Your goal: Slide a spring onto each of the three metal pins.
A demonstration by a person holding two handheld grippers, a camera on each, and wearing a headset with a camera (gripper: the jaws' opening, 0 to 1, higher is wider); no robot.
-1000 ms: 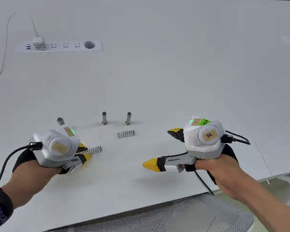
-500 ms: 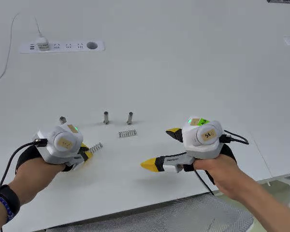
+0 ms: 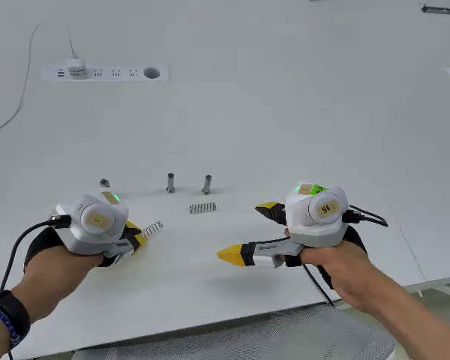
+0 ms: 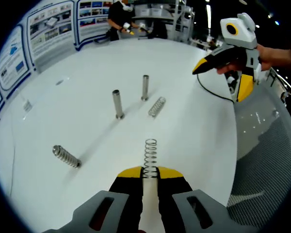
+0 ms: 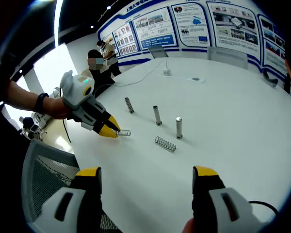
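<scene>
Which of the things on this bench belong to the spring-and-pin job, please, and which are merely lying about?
Job: pin wearing a spring; middle pin; right-hand pin; loose spring; held spring in the left gripper.
Lying about: power strip; plugged-in charger.

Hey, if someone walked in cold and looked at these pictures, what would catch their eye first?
Probably the left gripper, shut on a spring that sticks out over the white table. Beyond it stand three pins in a row: the leftmost pin already wears a spring, the middle pin and the right pin are bare, and a loose spring lies before them. The right gripper hangs wide open nearby.
</scene>
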